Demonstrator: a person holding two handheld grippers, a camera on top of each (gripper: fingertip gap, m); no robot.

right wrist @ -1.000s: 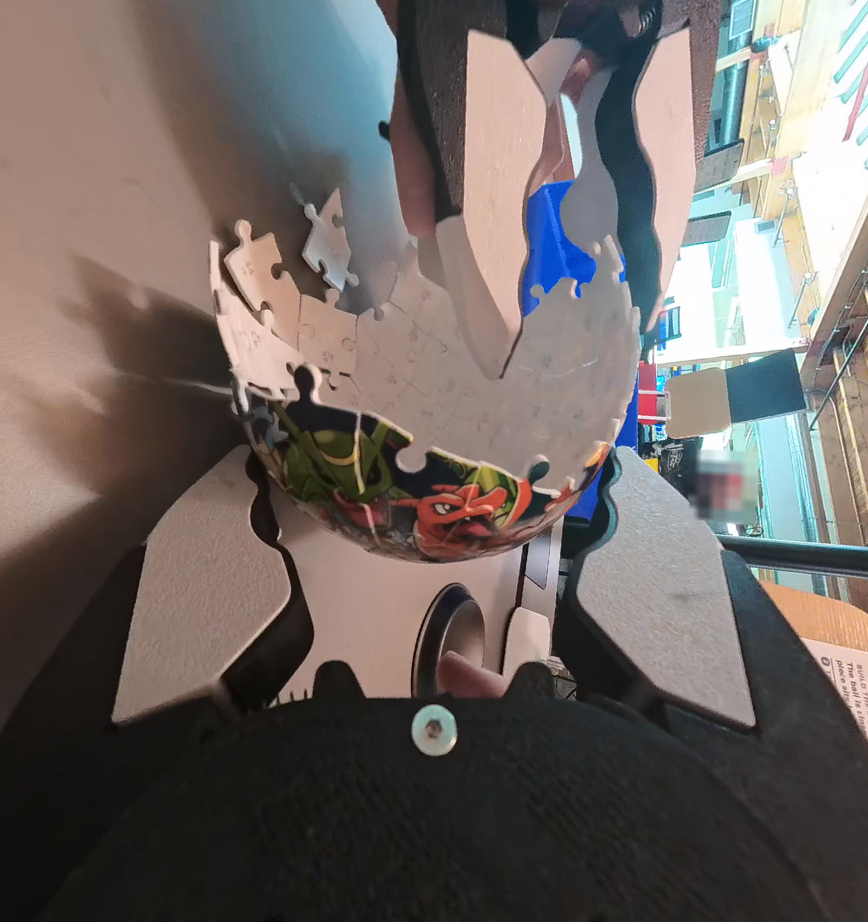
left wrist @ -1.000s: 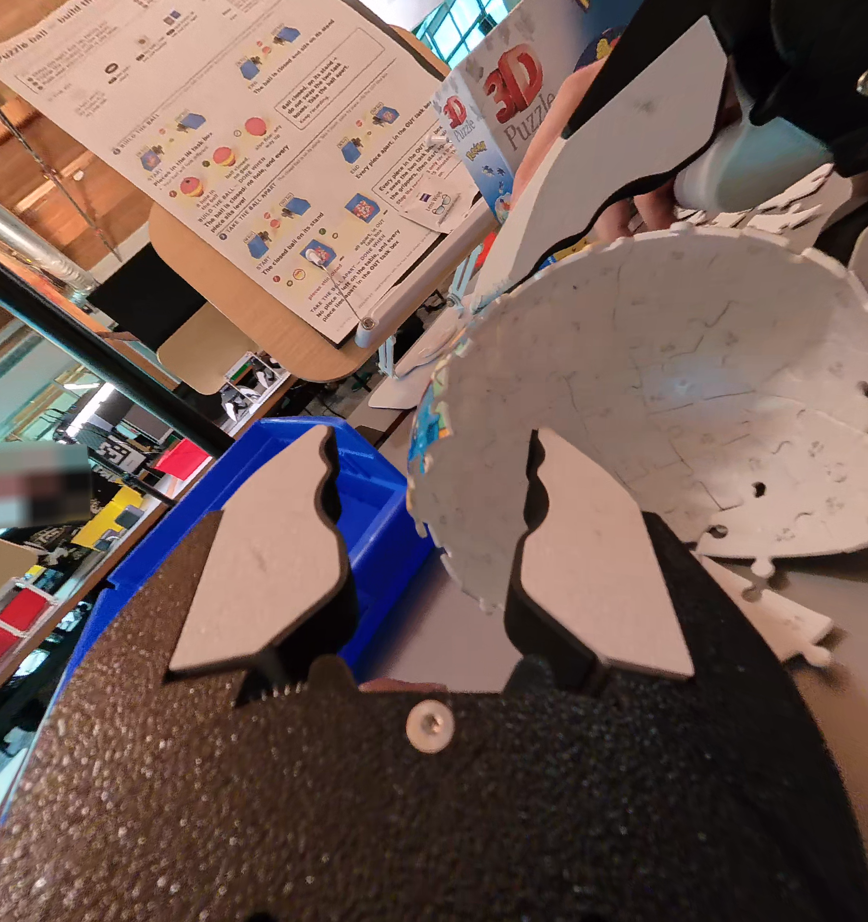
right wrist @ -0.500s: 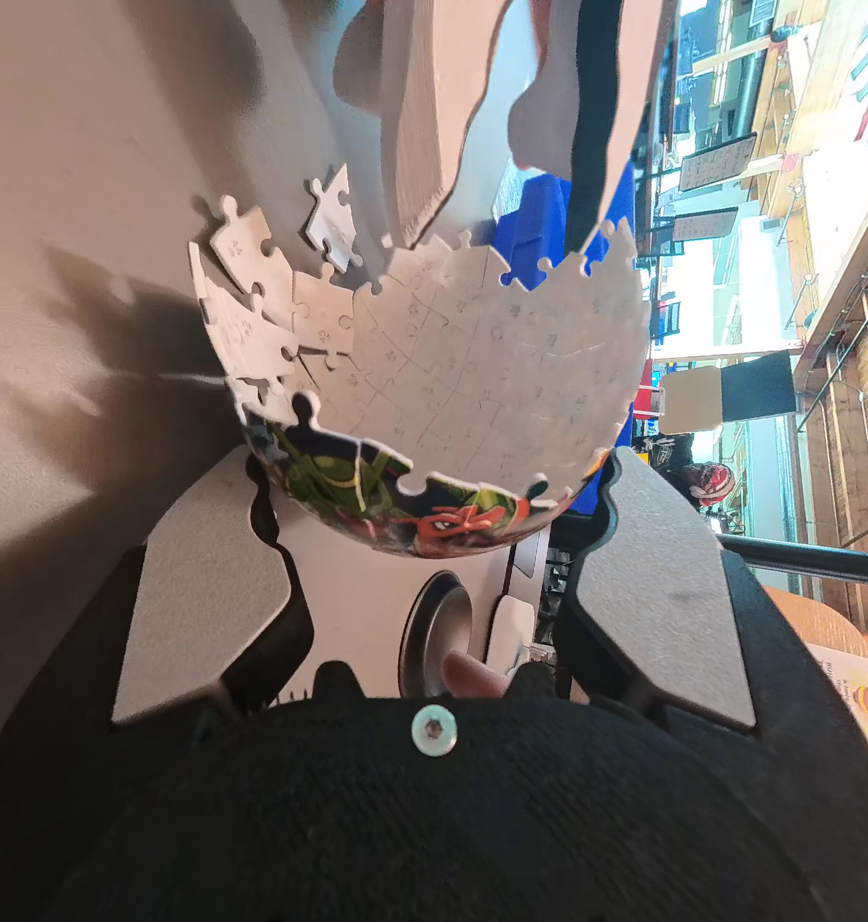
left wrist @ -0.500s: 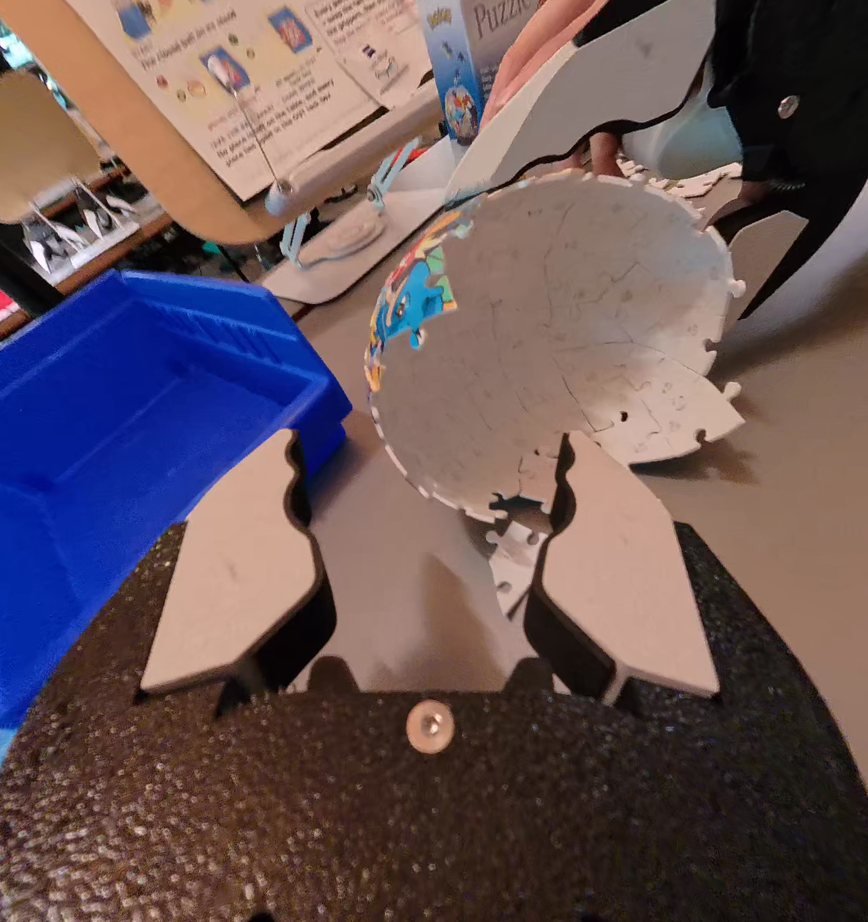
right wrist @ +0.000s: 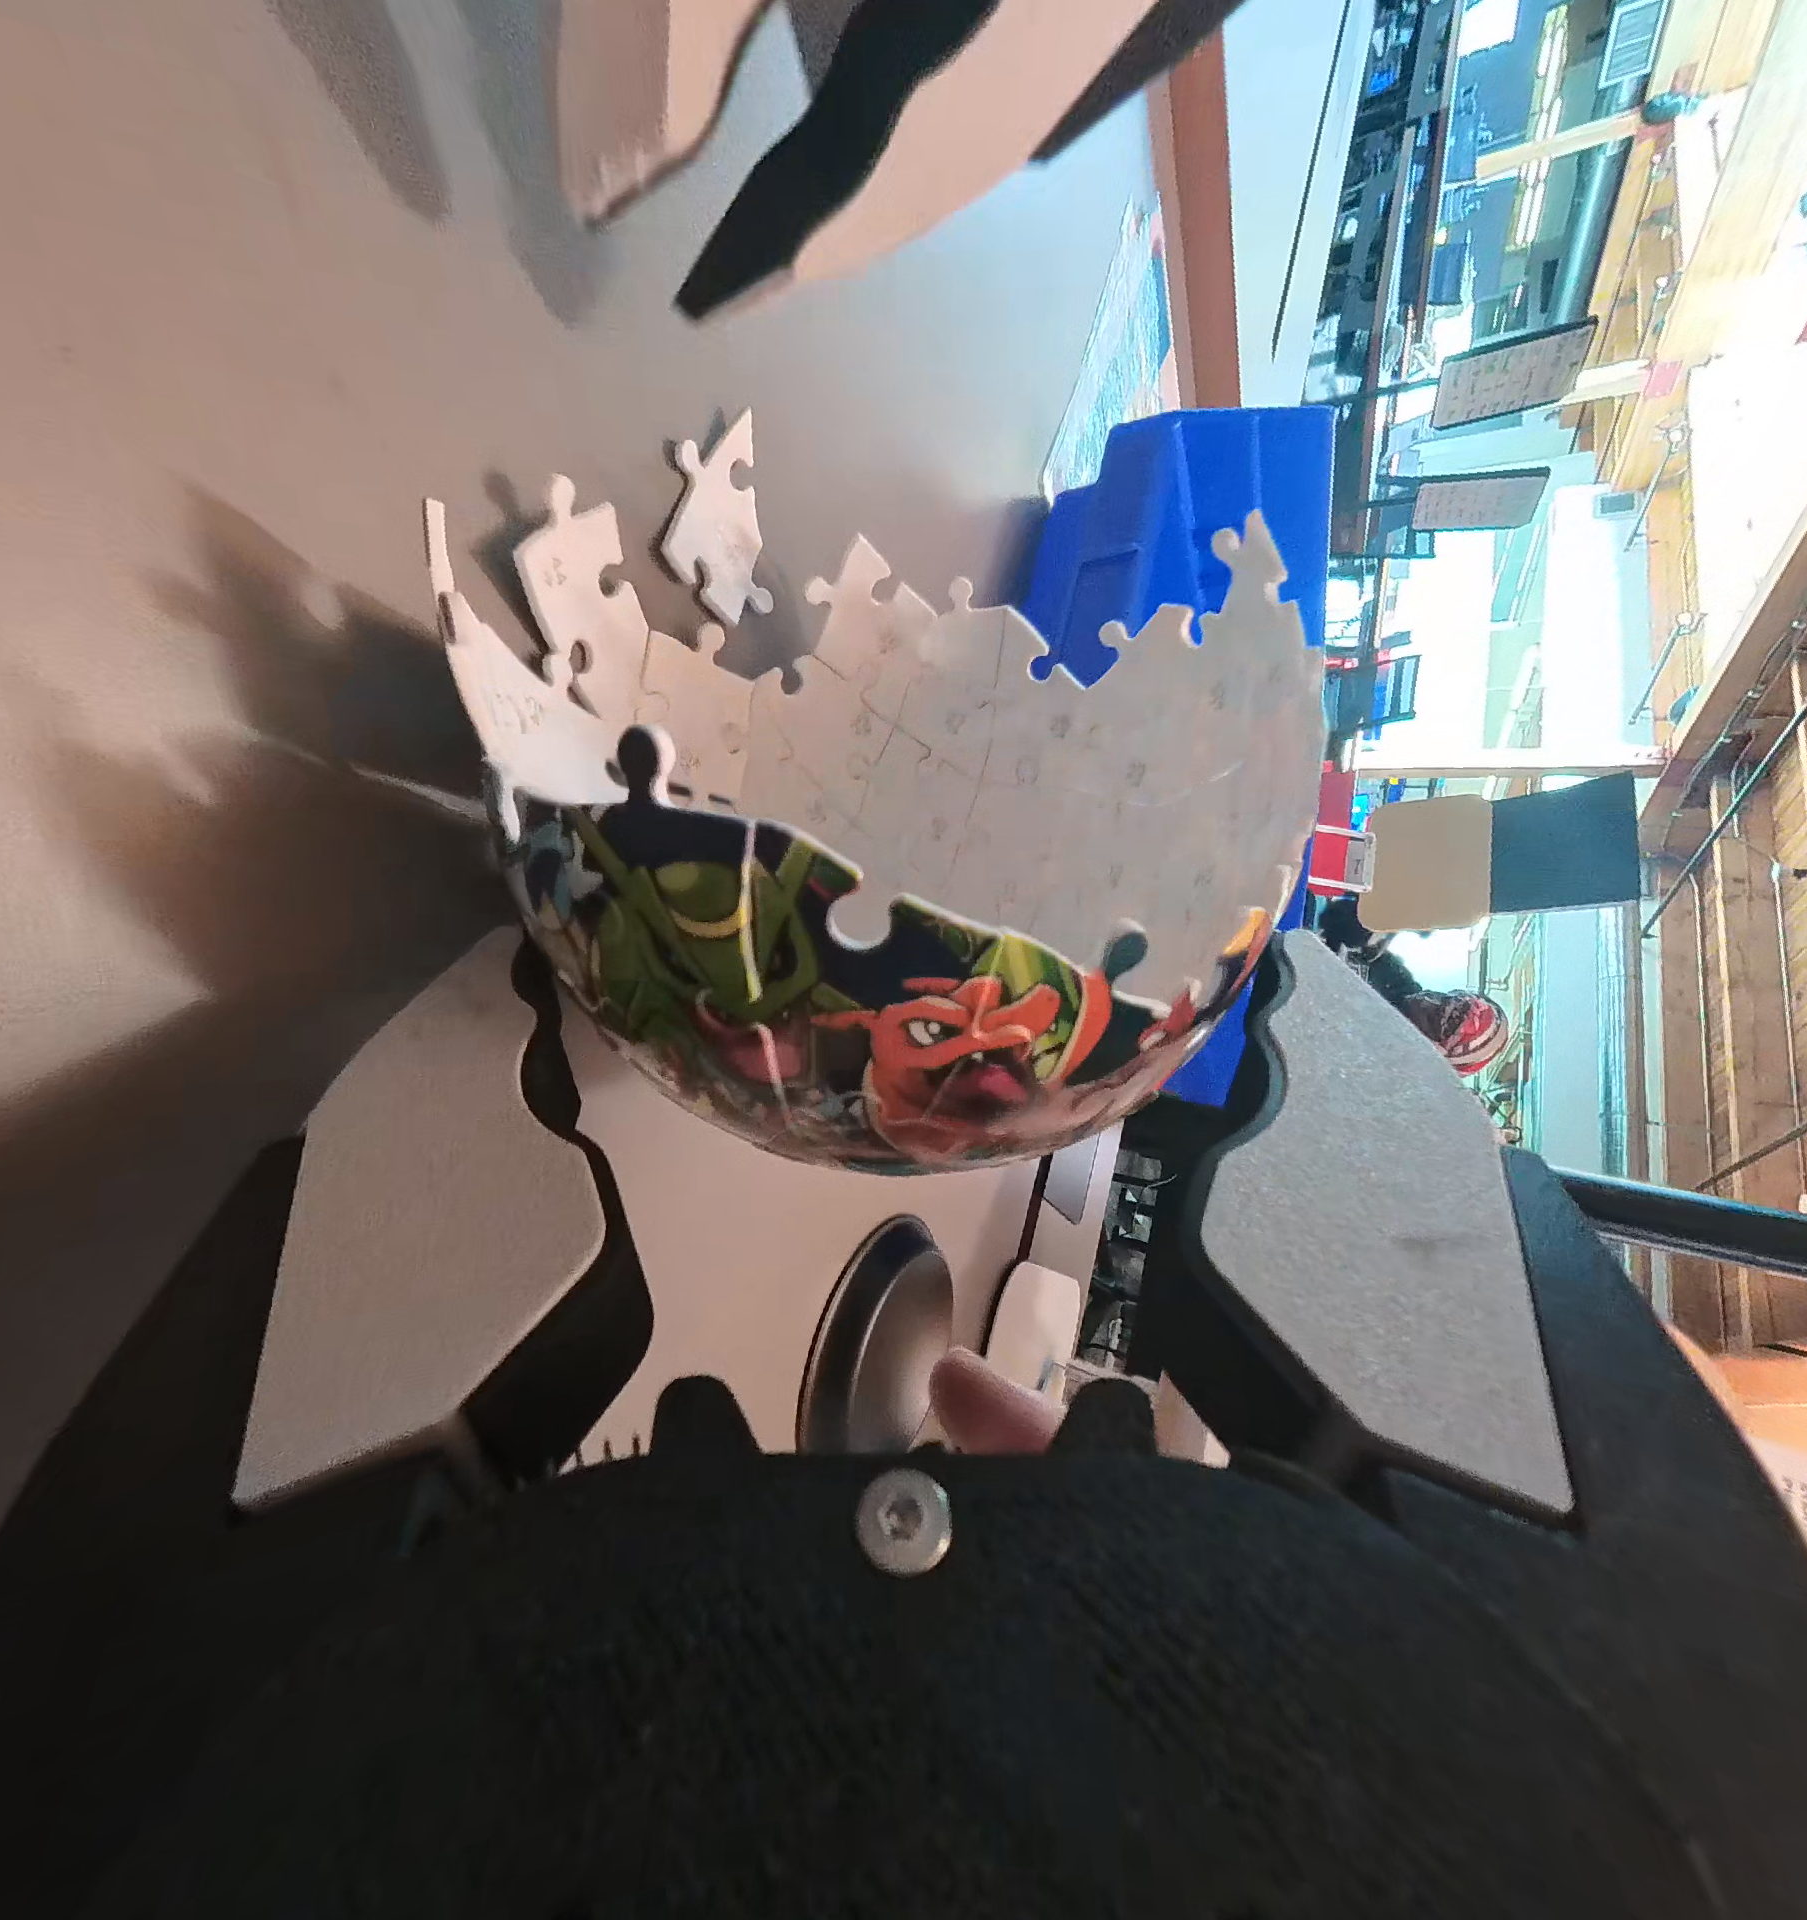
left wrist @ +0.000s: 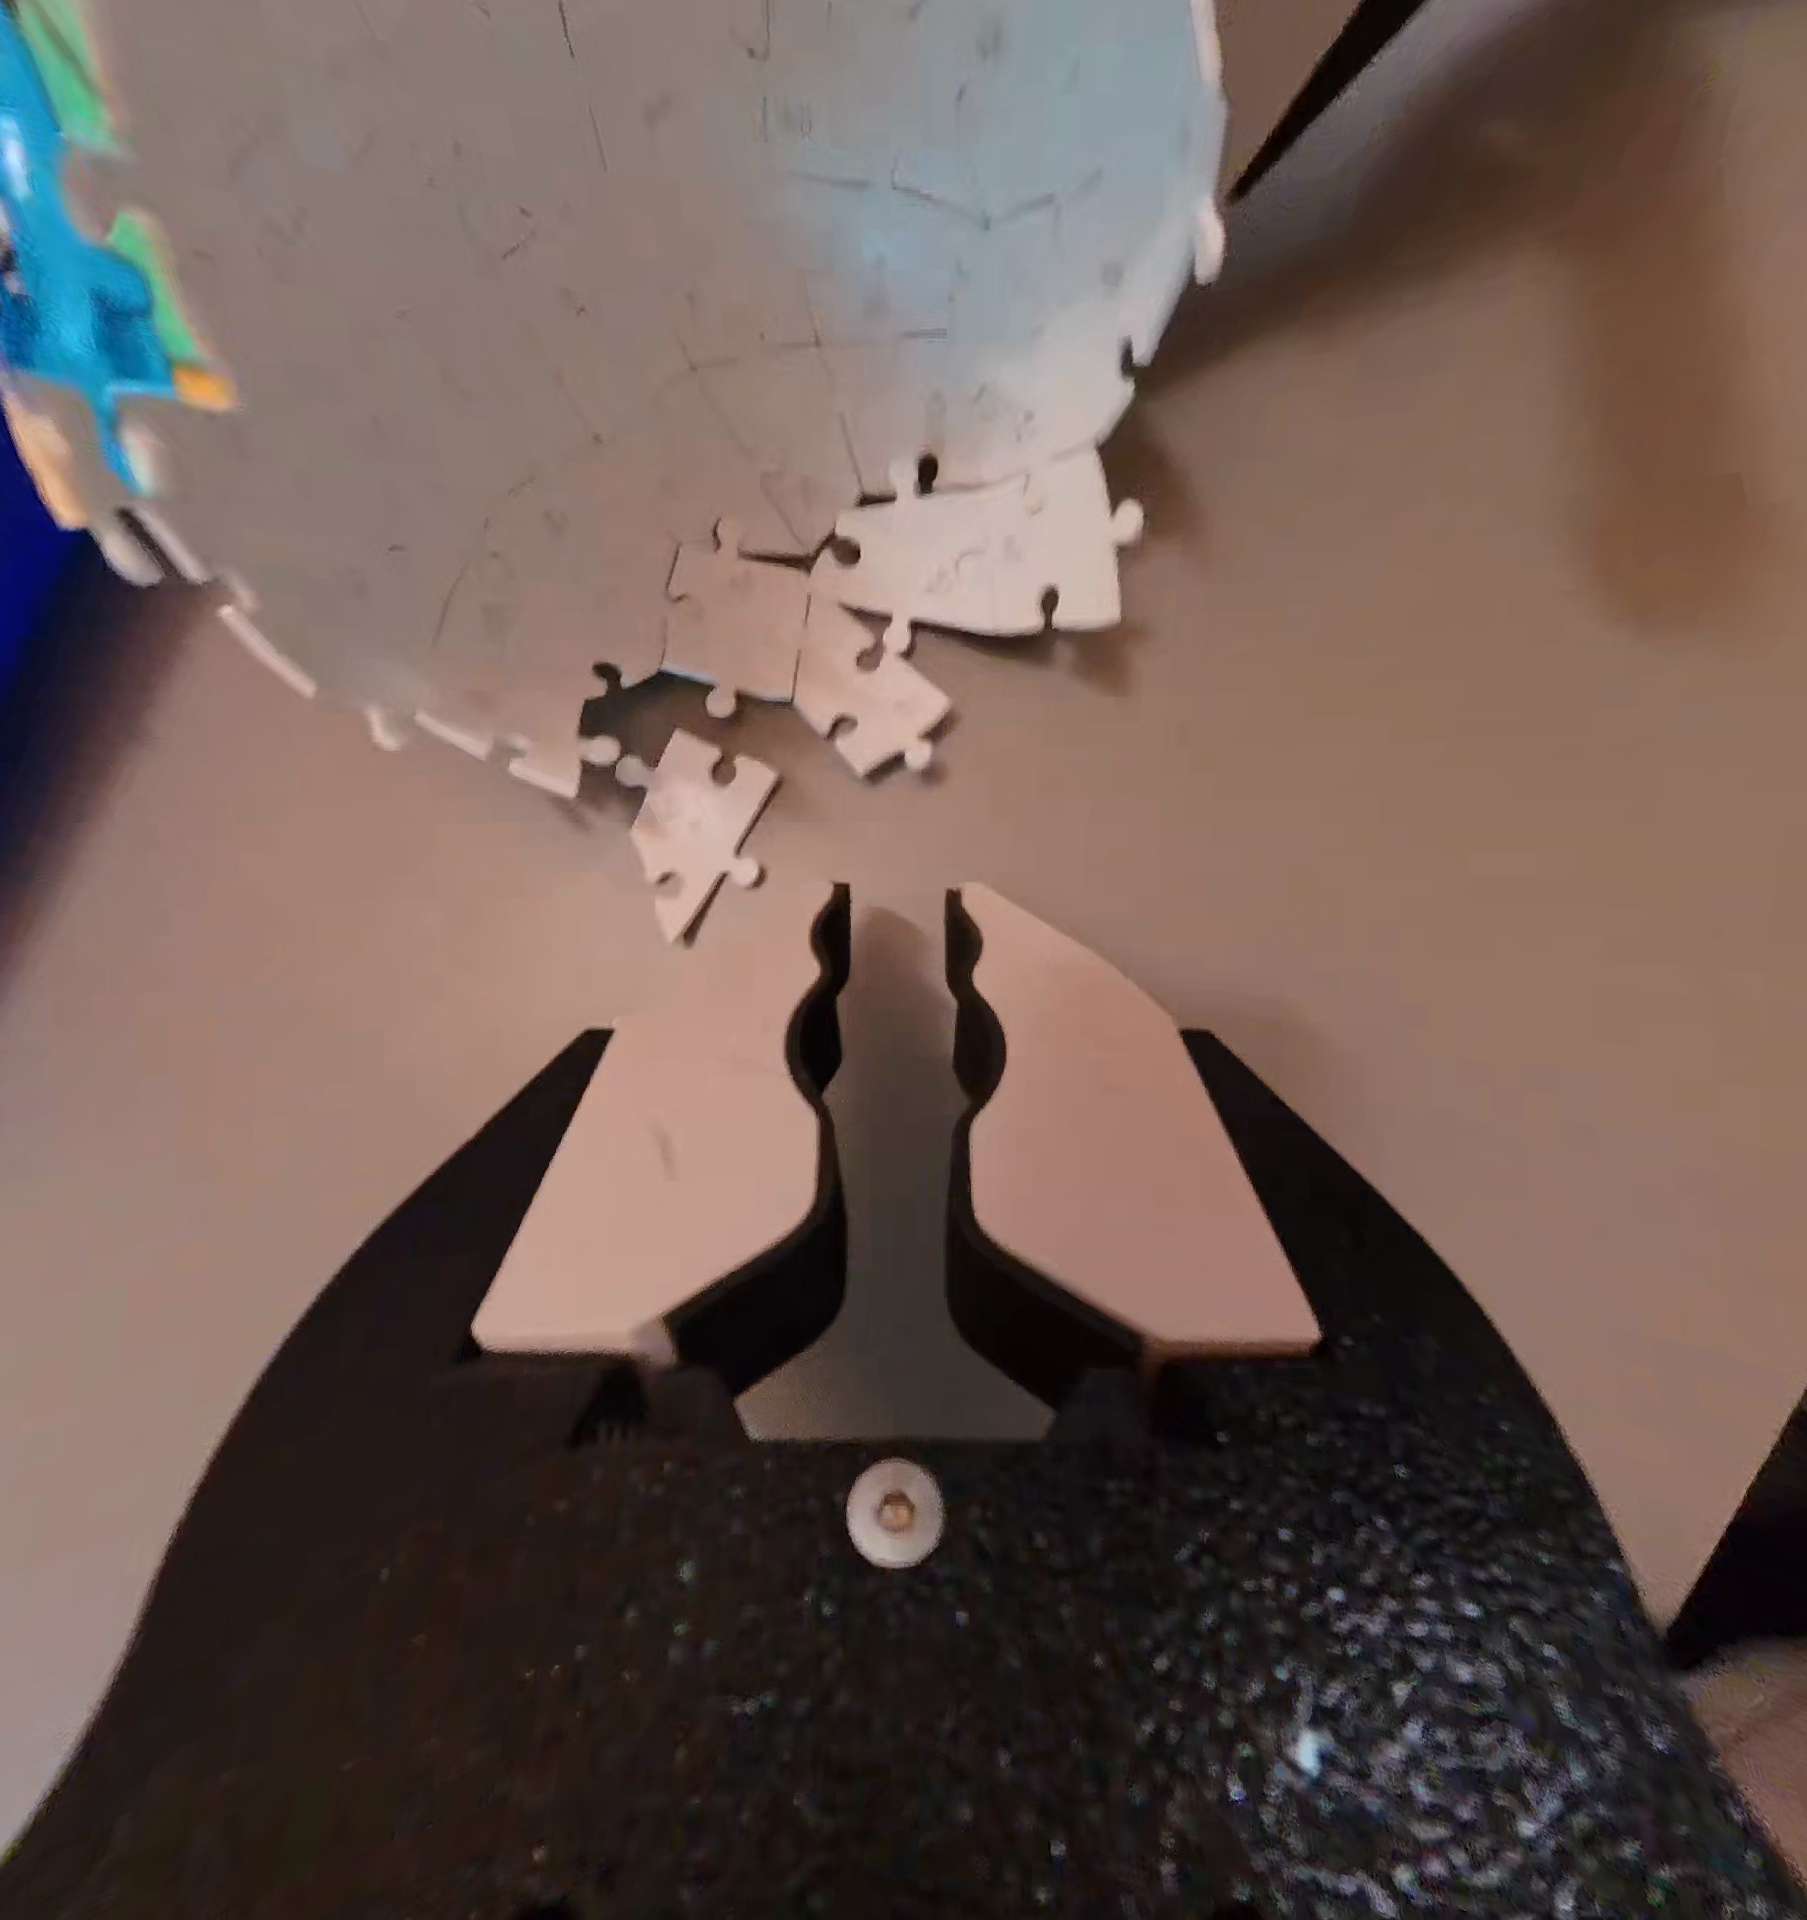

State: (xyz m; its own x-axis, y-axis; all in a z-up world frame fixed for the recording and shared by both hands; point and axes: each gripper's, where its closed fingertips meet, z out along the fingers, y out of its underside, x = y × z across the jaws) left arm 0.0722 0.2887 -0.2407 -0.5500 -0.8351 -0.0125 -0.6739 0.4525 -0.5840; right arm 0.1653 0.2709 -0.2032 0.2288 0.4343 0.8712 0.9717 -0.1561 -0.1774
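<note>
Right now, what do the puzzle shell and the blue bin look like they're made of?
Puzzle shell: likely rigid plastic, its curved pieces keep their bowl shape; matte white inside, glossy print outside. Blue bin: probably moulded plastic, going by its uniform colour and smooth walls.

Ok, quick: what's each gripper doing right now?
Left gripper: nearly closed, a narrow gap left, holding nothing; a loose piece lies just ahead.
Right gripper: clamped on the puzzle shell.
</note>
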